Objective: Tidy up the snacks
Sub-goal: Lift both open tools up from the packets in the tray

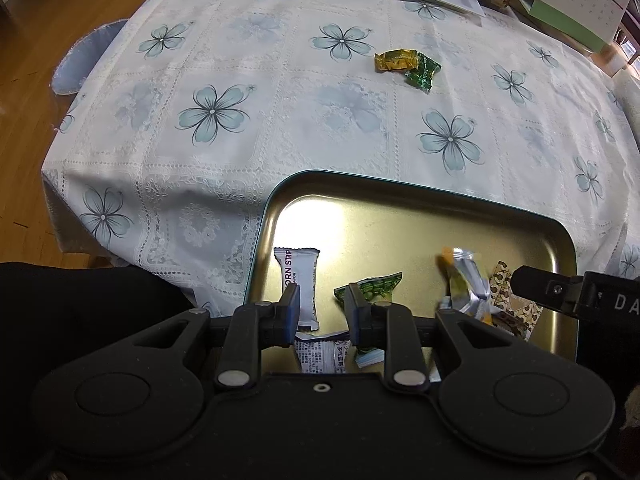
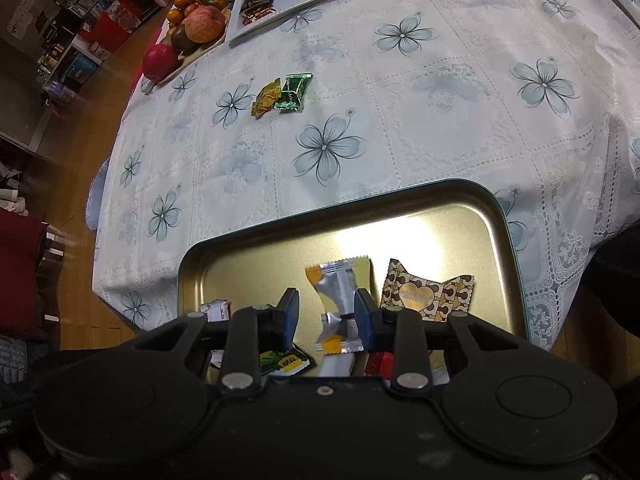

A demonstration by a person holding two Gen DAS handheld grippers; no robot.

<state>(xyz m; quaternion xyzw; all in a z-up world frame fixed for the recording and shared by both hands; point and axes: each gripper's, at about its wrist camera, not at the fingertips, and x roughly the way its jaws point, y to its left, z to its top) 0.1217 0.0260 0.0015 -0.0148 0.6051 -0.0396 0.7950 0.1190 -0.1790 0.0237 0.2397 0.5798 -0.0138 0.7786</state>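
Covering the whole table was a white lace-patterned tablecloth point(image 1: 280, 120) printed with pale blue flowers. On it, at the near edge, sat a shallow gold metal tray point(image 1: 400, 216) with a teal rim, and most of the snacks already lay inside it.

Hovering over the tray and pointing steeply down, the left gripper point(image 1: 322, 304) had its jaws partly apart with nothing pinched between them. A white bar packet point(image 1: 298, 276) lay beneath the left finger and a green packet point(image 1: 376, 286) beneath the right one, both flat on the tray floor.

The right gripper point(image 2: 326, 314) also hung over the tray, jaws partly apart. A silver and orange packet point(image 2: 336, 300) stood in the gap, close against the right finger; whether the pad pressed on it could not be told, and the left pad was clear of it. A brown patterned packet point(image 2: 426, 294) with a heart lay just to its right.

Well apart from the tray, out on the cloth, a gold candy point(image 1: 394, 60) and a green candy point(image 1: 424, 72) lay touching each other.
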